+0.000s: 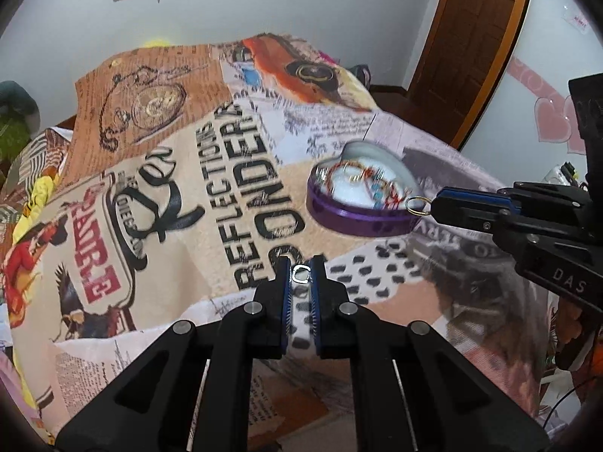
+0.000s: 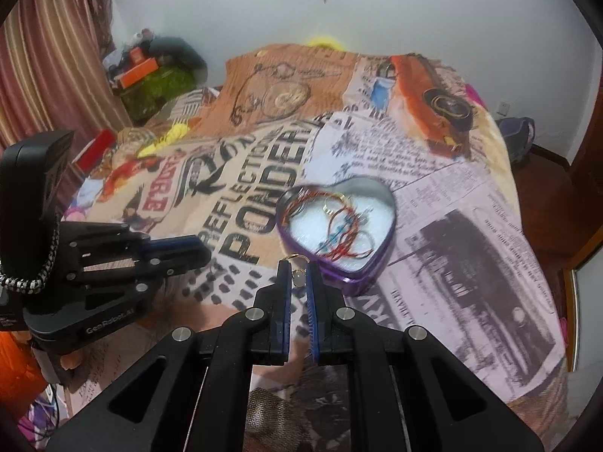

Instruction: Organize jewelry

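Your left tool (image 1: 301, 269) is clenched on a small silver ring (image 1: 301, 274), lower centre. Your right tool (image 2: 297, 268) grips a gold hoop ring (image 2: 296, 259) beside the purple heart-shaped tin (image 2: 371, 267) on the bed (image 2: 471, 226).

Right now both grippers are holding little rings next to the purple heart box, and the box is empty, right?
Not quite: the heart box is not empty. The right wrist view shows red string bracelets and rings lying inside it. The rest holds: the left gripper pinches a small silver ring, and the right gripper holds a gold ring beside the box.
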The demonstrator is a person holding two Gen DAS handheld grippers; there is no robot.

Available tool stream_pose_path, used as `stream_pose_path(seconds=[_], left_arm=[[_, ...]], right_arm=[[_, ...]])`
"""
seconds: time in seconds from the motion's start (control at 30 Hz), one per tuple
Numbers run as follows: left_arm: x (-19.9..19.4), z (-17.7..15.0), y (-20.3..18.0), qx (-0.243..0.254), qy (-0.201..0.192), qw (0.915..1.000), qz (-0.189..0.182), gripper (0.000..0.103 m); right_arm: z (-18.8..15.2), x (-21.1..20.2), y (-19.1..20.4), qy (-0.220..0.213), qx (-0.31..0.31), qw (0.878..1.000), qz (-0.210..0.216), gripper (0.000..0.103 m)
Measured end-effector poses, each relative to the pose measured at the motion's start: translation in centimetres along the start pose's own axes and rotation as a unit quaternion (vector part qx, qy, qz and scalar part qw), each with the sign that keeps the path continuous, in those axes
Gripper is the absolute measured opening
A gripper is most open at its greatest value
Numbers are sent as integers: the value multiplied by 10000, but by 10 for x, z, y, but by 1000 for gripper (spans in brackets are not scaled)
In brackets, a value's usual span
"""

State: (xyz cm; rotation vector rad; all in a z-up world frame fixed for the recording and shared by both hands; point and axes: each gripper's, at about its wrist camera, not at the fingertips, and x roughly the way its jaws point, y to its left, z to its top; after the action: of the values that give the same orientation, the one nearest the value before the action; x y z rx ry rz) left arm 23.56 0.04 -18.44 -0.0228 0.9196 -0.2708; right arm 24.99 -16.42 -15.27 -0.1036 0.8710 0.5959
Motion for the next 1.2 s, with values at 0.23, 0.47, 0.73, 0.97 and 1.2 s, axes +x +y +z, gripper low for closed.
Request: stream_pose_path(seconds=[0.23,0.47,0.73,0.97,1.2], left_arm=[[-13,15,-8,62,-235,9997,-29,8],[-20,29,-13,89,-416,9991,-67,8],[-9,42,-16,80,-420,9990,-138,8],[12,49,-21,86,-269,9994,-208,8],[33,57,-27,127,-68,9994,-320,8]], right_arm=[[8,-17,-8,-263,101,9996,-79,7],[15,-26,-13,-455,140,9988,-125,7],[19,-21,-21,-504,222,9984,-145,7],[22,0,-30,-326,283,9990,-100,7],[22,23,-35,-54,257,9996,-45,7]])
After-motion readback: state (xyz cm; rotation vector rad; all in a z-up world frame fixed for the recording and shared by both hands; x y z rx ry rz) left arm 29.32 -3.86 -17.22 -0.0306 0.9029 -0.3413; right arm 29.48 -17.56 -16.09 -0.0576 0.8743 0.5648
